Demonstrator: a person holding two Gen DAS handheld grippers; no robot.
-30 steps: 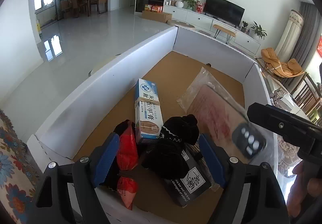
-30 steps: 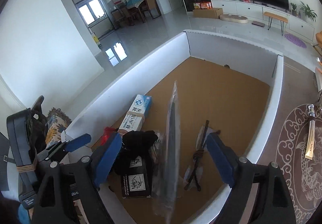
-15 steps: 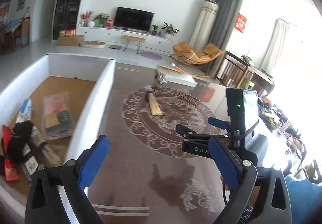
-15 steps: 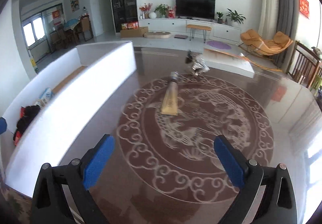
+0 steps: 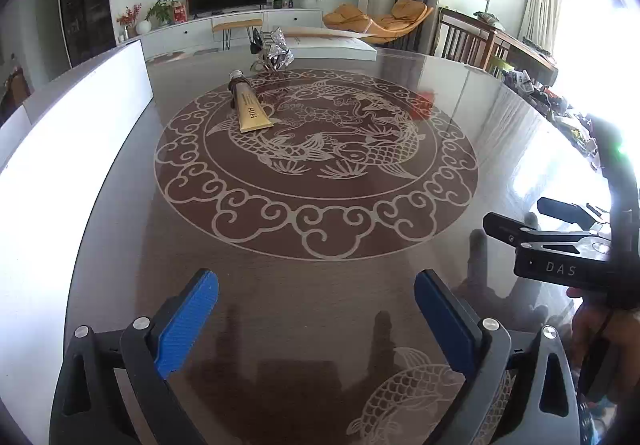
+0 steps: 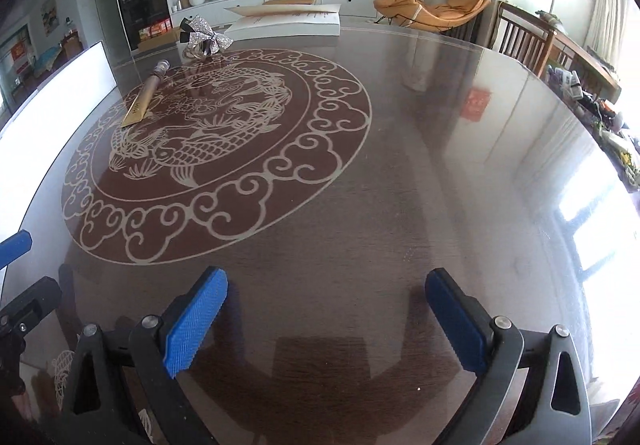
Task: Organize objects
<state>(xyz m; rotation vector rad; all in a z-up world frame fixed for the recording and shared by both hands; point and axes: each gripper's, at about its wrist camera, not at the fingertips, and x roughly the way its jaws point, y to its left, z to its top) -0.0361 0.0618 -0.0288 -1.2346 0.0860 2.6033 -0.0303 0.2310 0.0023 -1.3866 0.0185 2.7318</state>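
Two grippers hang over a dark glossy table (image 5: 320, 325) with a pale fish and cloud pattern in a big round medallion. The left gripper (image 5: 316, 319) has its blue pads spread wide, and only the bare table surface shows between them; it grips nothing. The right gripper (image 6: 326, 319) is the same: jaws wide apart, nothing between the pads.

One gold tube (image 5: 250, 111) lies flat on the medallion, with its dark cap (image 5: 237, 77) pointing away from the cameras. In the left wrist view it is well ahead of the left gripper and a little to the left of its left finger. In the right wrist view the tube (image 6: 145, 97) is far ahead and clearly to the left of the right gripper, near the left rim of the medallion.

Just behind the cap lies a shiny silver bow (image 6: 206, 37) with a dark part, close to the tube; whether they touch I cannot tell. Behind the bow a flat white box (image 6: 286, 23) lies at the far edge of the table.

Along the left side of the table stands a white wall of a large carton (image 5: 76, 125). At the right edge of the left wrist view, the right gripper (image 5: 516, 221) appears as a black tool held by a hand (image 5: 600, 329).
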